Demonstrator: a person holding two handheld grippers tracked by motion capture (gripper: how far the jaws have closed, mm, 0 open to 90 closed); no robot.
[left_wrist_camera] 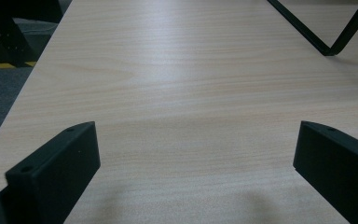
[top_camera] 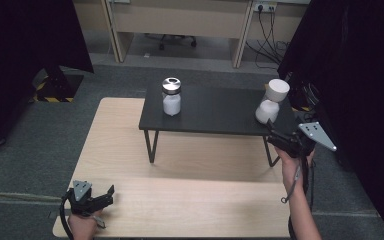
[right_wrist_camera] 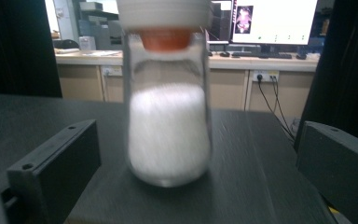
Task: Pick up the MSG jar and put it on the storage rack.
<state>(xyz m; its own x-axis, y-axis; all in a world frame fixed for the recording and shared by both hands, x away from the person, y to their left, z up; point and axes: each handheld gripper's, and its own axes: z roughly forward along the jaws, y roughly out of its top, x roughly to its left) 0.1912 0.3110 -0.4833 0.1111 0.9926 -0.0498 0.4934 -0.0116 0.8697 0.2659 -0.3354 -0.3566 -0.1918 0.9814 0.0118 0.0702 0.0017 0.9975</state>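
Two glass jars of white powder stand on a low black shelf. One has a silver lid and sits toward the shelf's left. The other has a white lid and sits at the shelf's right end. My right gripper is just in front of the white-lidded jar. In the right gripper view that jar stands close ahead, between the lines of the open right gripper, with neither jaw touching it. My left gripper rests open at the wooden table's near left corner, and the left gripper holds nothing.
The black shelf stands on thin metal legs on the wooden table. One leg shows ahead in the left gripper view. Black curtains hang on both sides, and desks with cables line the back wall.
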